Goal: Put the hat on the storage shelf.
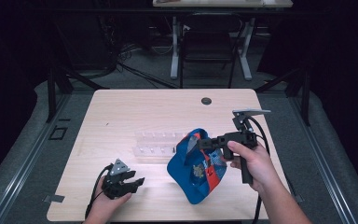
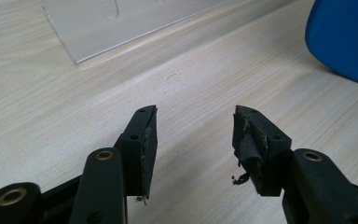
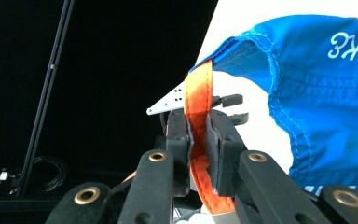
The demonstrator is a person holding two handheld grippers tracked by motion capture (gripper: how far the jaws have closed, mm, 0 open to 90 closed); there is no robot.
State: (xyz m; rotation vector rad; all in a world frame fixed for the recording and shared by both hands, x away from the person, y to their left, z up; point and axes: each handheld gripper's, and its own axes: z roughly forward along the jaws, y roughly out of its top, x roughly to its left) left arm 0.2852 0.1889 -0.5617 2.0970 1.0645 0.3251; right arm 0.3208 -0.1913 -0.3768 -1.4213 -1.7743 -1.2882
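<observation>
1. Gripping an orange strap (image 3: 198,126) of a blue cap (image 1: 196,166) with the right gripper (image 1: 204,143), jaws clenched on the strap, seen close in the right gripper view.
2. Hanging from that grip, cap raised at the near right of the table (image 1: 121,112), lower edge at or just above the wood; contact cannot be told.
3. Showing white embroidered writing (image 3: 352,46) on the blue cloth, not legible; orange and patterned patches on the cap in the high view.
4. Resting at the near left, left gripper (image 1: 137,180) released, jaws apart, nothing between them.
5. Lying flat just behind the cap, a clear plastic rack (image 1: 154,143).
</observation>
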